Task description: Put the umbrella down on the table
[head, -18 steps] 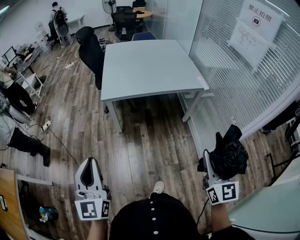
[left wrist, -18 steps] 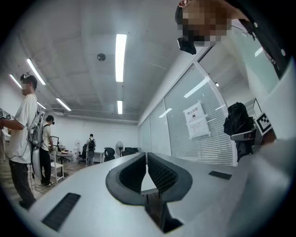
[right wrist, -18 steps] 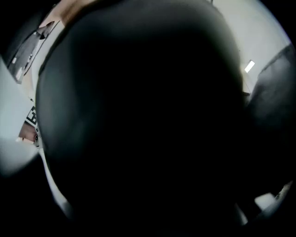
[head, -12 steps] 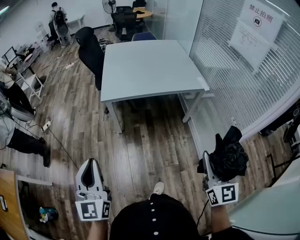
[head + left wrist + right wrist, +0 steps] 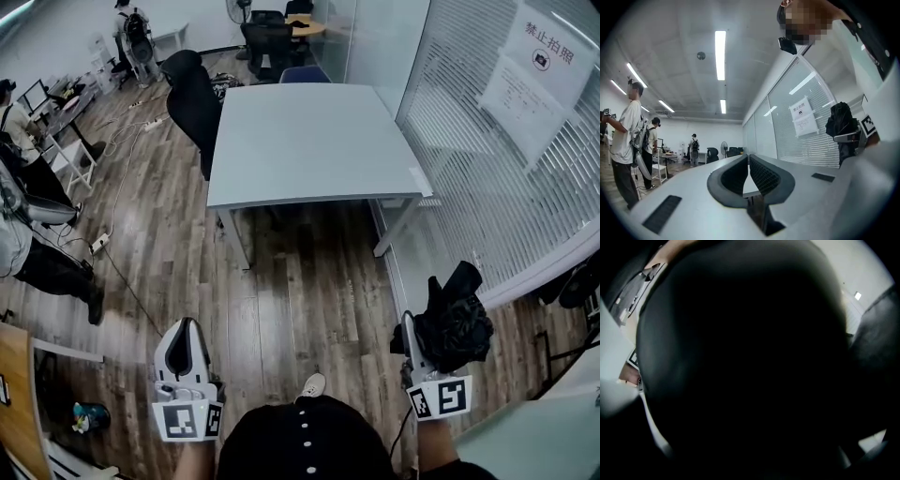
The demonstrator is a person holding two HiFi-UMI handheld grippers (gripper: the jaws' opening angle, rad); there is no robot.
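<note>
A folded black umbrella point(image 5: 456, 317) sits bunched in my right gripper point(image 5: 433, 349), which is shut on it at the lower right of the head view, above the wooden floor. Its dark fabric point(image 5: 740, 362) fills the right gripper view and hides the jaws. The light grey table point(image 5: 309, 141) stands well ahead of both grippers, its top bare. My left gripper point(image 5: 185, 326) hangs at the lower left, shut with nothing in it. In the left gripper view its jaws point(image 5: 749, 159) meet at the tips, and the umbrella point(image 5: 841, 123) shows off to the right.
A black office chair point(image 5: 192, 98) stands at the table's left side. A glass wall with blinds point(image 5: 506, 169) runs along the right. People point(image 5: 28, 234) and cables with a power strip point(image 5: 94, 246) are at the left. A pale round tabletop point(image 5: 534, 441) lies at the bottom right.
The head view has swung slightly, so the table sits a little further right in the picture. Both grippers keep their places, and the umbrella stays in the right one.
</note>
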